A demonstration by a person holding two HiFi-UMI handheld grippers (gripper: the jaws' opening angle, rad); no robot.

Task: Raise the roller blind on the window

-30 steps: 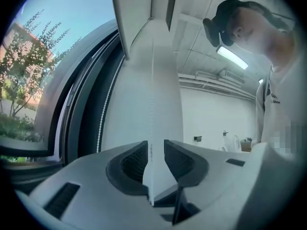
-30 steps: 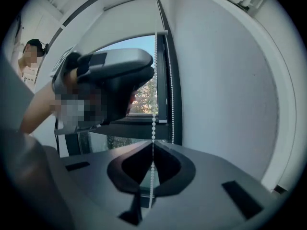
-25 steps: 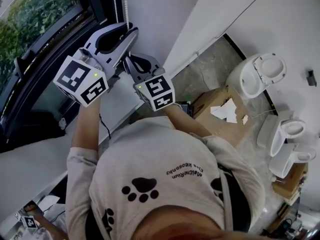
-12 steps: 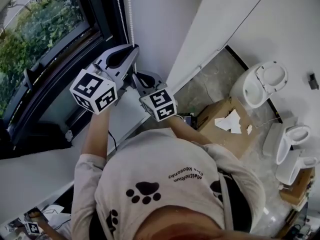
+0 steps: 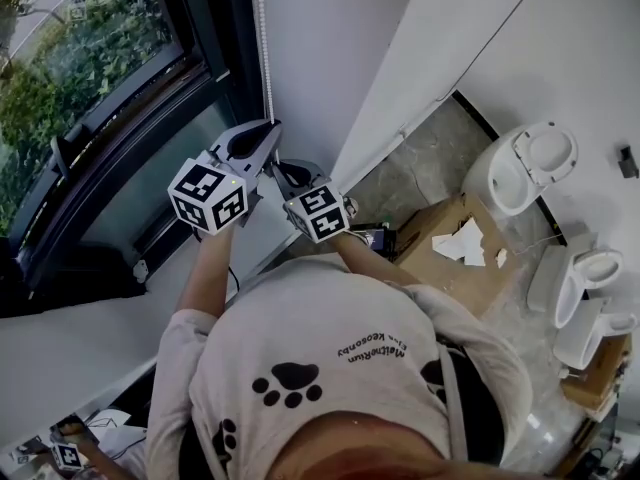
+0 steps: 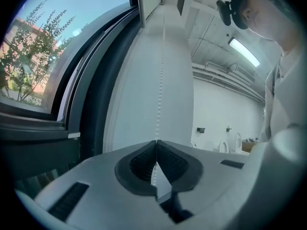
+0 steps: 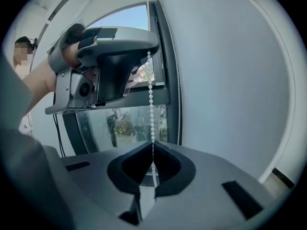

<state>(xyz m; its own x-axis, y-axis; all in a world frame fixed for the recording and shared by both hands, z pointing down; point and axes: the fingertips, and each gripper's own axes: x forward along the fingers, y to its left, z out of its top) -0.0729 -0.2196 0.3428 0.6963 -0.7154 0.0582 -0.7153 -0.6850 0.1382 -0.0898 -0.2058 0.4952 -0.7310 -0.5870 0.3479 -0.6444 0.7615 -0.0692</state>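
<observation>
As both grippers are clamped on the bead chain (image 5: 262, 48), we judge that we are partway through a pull, not at its start. In the head view the chain drops from 12 o'clock along the white wall (image 5: 330, 48), just beside the dark frame of the window (image 5: 90, 78), which fills the 10 o'clock corner. The left gripper (image 5: 270, 128) holds the chain higher up. The right gripper (image 5: 276, 166) sits just beneath it, toward 6 o'clock on the same strand.

In the left gripper view our fingers (image 6: 141, 162) are pressed together with the beads running up from between them toward 12 o'clock. In the right gripper view the other fingers (image 7: 132, 166) are likewise closed on the chain (image 7: 151, 104), and the left gripper (image 7: 146, 49) grips it above, at 12 o'clock. What looks like a second strand (image 7: 179, 118) hangs close to the frame at 1 o'clock.

We cannot find the blind's fabric in any view. The glass we can see is bare, with trees (image 6: 29, 56) showing through it. That suggests the blind is already well up, though we cannot tell how high. As far as we can judge, what is left is more hand-over-hand pulling until the blind is fully rolled, then letting go of the chain.
</observation>
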